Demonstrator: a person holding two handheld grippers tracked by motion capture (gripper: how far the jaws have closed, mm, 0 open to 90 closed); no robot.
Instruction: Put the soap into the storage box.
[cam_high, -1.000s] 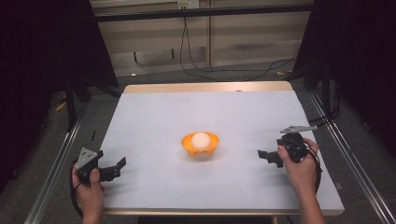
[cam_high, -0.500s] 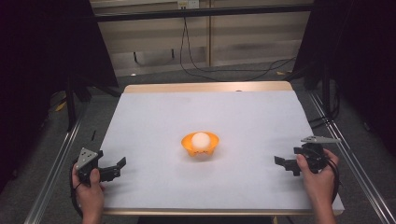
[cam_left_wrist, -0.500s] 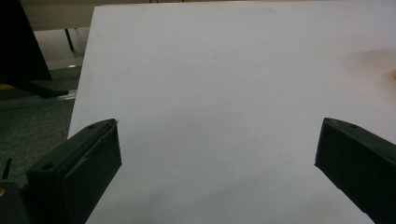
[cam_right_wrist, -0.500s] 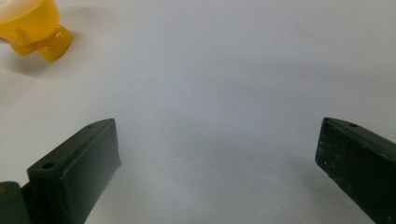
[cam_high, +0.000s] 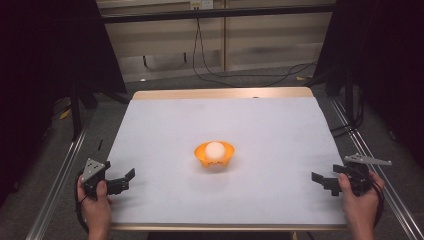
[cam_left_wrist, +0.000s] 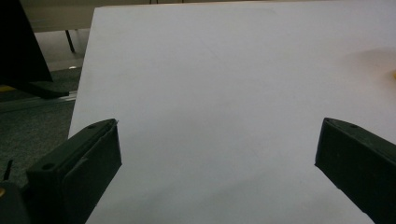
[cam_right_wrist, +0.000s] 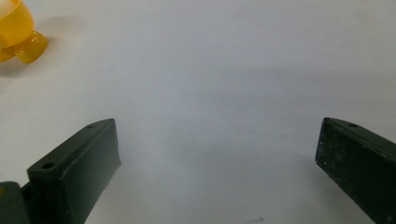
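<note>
1. A table with a white top and a pale wooden far edge fills the middle of the high view.
2. Grey carpeted floor lies beyond it, in the upper centre.
3. A beige panelled wall runs along the top, with black cables hanging down onto the floor.
4. Metal rails flank the table at lower left and right.
5. Both upper corners are dark; light falls mainly on the table.

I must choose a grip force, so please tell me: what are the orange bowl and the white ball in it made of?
The orange bowl looks like moulded plastic: its foot in the right gripper view is glossy and slightly translucent. The white ball looks matt and smooth, perhaps plastic or foam; an egg cannot be ruled out.
</note>
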